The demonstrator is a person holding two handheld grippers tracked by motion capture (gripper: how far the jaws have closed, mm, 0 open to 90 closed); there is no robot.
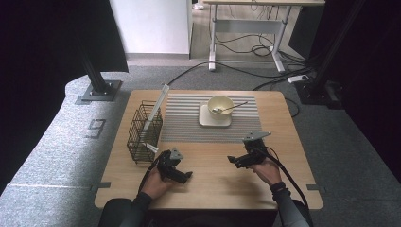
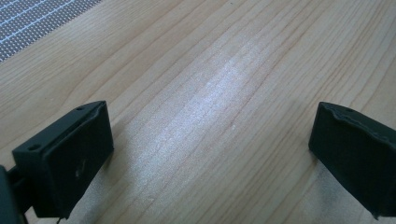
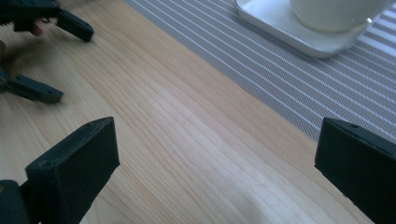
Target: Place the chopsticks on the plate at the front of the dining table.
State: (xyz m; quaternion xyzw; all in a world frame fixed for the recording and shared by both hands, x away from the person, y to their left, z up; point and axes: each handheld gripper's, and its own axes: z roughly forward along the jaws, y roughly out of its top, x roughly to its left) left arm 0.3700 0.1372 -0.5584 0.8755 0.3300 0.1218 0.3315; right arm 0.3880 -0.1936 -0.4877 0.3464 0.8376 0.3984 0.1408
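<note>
Cream bowl [image 1: 220, 104] with spoon [image 1: 231, 108], upright on square plate [image 1: 206, 120], far side of striped mat [image 1: 189, 124].

The table [image 1: 213, 189] is pale wood with a smooth, faintly shiny grain. At the frame's centre lies a ribbed grey woven mat [image 1: 189, 125]; left of it stands a dark wire basket [image 1: 142, 137]. The jaws look matt black plastic

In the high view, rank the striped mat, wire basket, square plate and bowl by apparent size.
1. Striped mat
2. Wire basket
3. Square plate
4. Bowl

Plate and bowl look close; the bowl sits on the plate, so this order is tentative.
</note>
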